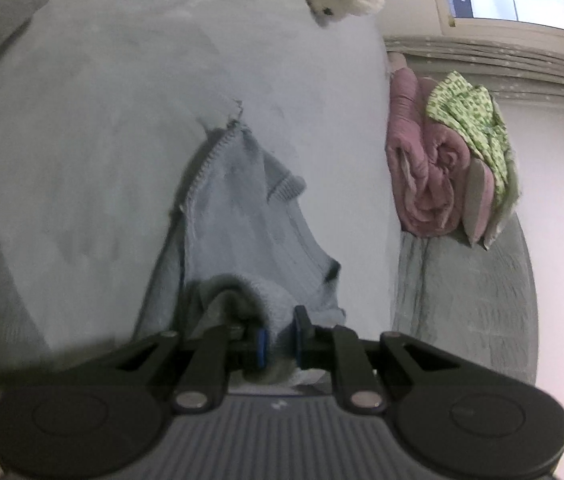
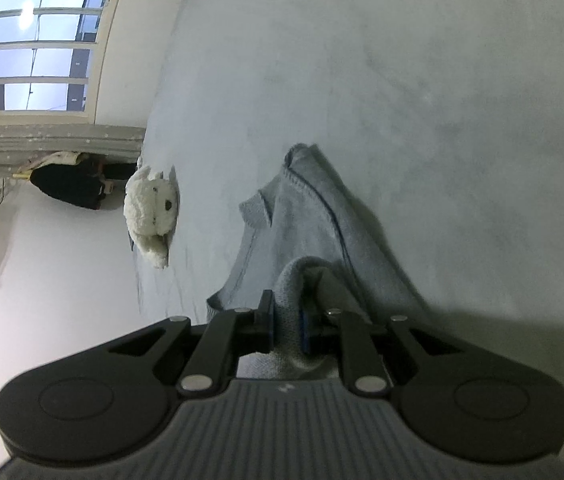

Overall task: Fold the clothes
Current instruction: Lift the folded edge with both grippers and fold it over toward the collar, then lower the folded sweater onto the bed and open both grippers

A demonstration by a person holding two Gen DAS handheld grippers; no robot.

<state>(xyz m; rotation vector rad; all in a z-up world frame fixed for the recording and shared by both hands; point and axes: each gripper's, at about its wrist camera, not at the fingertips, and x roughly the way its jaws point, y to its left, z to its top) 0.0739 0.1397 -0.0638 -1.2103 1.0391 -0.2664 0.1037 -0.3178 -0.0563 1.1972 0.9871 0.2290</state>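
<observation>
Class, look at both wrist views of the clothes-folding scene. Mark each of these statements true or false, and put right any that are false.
1. The left gripper is shut on the grey-blue knit garment. True.
2. The right gripper is open and holds nothing. False: its jaws are closed on a fold of the same garment.
3. A white plush toy lies on the pale bed sheet. True.
4. The rolled pink blanket has a green patterned cloth on it. True.
5. The window is covered by a drawn curtain. False: its panes are bare and bright.
</observation>
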